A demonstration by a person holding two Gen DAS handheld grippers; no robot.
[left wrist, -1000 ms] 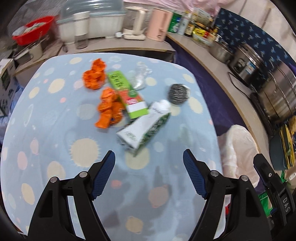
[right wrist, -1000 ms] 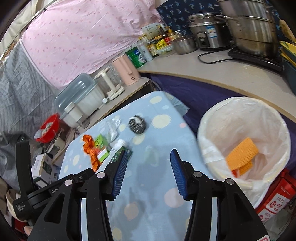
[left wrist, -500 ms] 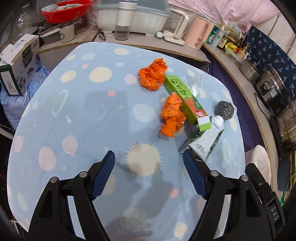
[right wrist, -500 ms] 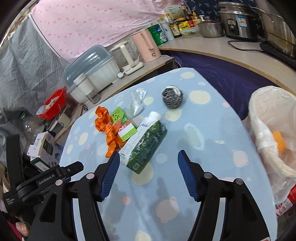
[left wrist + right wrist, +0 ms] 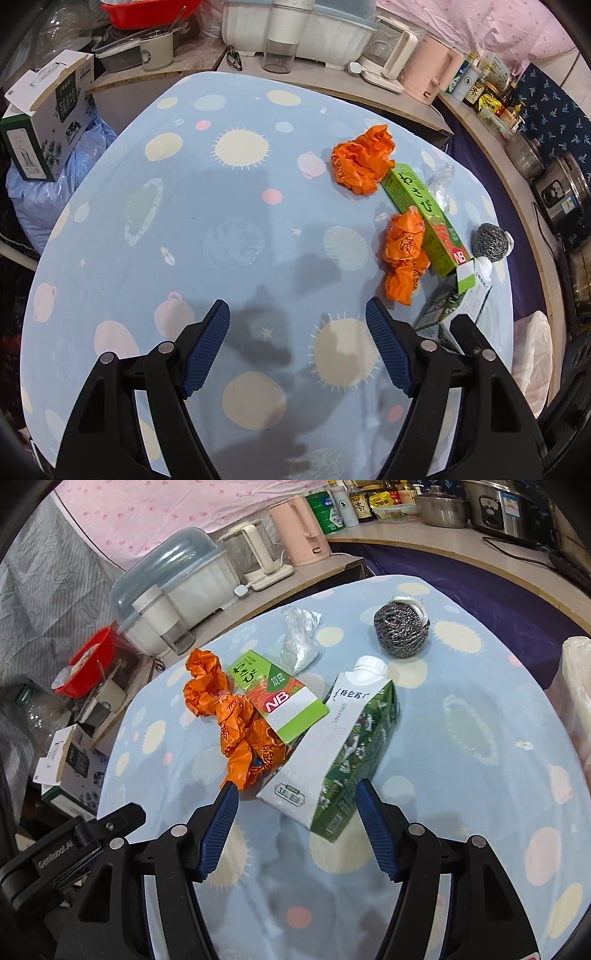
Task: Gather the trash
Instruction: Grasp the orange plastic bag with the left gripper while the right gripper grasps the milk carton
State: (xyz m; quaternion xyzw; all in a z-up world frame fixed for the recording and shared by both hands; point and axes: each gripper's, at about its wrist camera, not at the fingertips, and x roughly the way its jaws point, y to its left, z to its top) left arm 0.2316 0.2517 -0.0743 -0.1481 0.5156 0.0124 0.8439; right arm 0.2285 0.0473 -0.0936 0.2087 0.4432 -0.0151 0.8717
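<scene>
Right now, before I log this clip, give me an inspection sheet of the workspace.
Surface: table under blue spotted cloth.
Job's things: milk carton lying on its side; green box; two crumpled orange wrappers; clear plastic bag; steel scourer.
Clutter: cardboard box off the table's edge.
Grippers: left claw open over bare cloth; right claw open, carton's base between its fingers.
Cables: one on the counter.
Surroundings: kettles, dish rack, pots, white-lined bin.
</scene>
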